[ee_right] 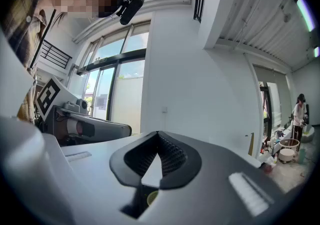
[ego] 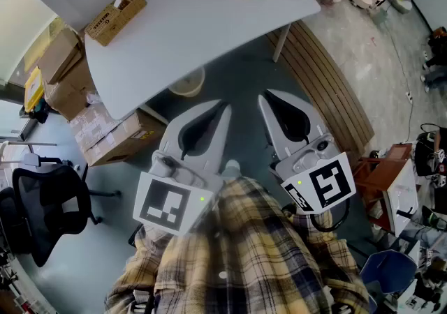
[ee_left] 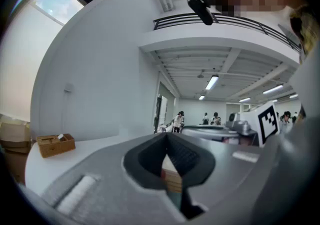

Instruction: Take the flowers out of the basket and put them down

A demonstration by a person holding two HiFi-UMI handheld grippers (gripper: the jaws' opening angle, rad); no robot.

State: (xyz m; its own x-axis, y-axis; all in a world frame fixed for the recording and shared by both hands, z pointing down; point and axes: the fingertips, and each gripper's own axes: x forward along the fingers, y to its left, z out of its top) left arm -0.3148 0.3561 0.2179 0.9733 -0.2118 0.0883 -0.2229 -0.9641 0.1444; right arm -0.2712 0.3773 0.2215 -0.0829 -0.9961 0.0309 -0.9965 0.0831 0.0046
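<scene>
Reaching the small brown rectangular basket [ego: 115, 16] means first parting my left gripper [ego: 225, 105] and right gripper [ego: 263, 96], both closed empty.

The table [ego: 209, 19] looked smooth and matt. The basket [ego: 116, 17] looked woven and rough. The shirt [ego: 244, 250] was soft cloth.
</scene>
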